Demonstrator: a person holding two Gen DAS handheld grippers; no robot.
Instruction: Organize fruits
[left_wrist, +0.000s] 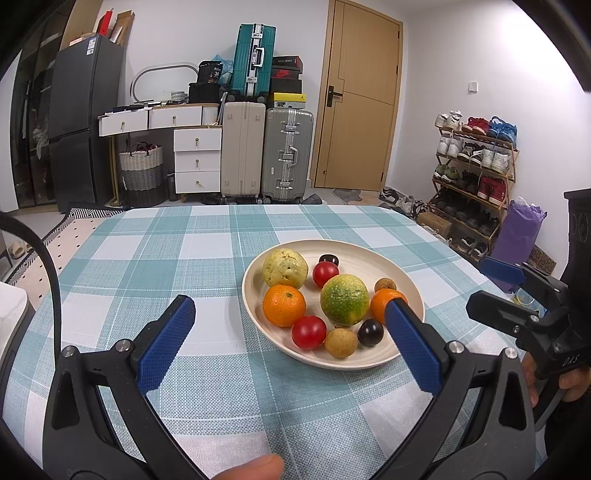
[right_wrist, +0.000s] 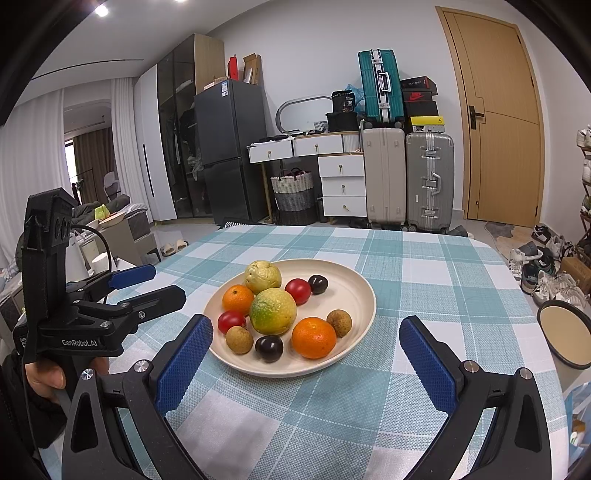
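Fruits (right_wrist: 273, 311) on plate (right_wrist: 354, 295), checked tablecloth (left_wrist: 147, 258), suitcases (left_wrist: 266, 155) behind.

I see a teal-and-white checked woven tablecloth (right_wrist: 424, 266) under a cream round plate (right_wrist: 354, 291). On it I count two bright orange mandarins (right_wrist: 314, 338), two glossy red tomatoes (right_wrist: 297, 291), a mottled green-yellow citrus (right_wrist: 272, 311), a pale yellow bumpy guava (right_wrist: 263, 277), tan longans (right_wrist: 239, 339) and near-black purple cherries (right_wrist: 269, 348). My black grippers carry blue textured pads (right_wrist: 428, 363).
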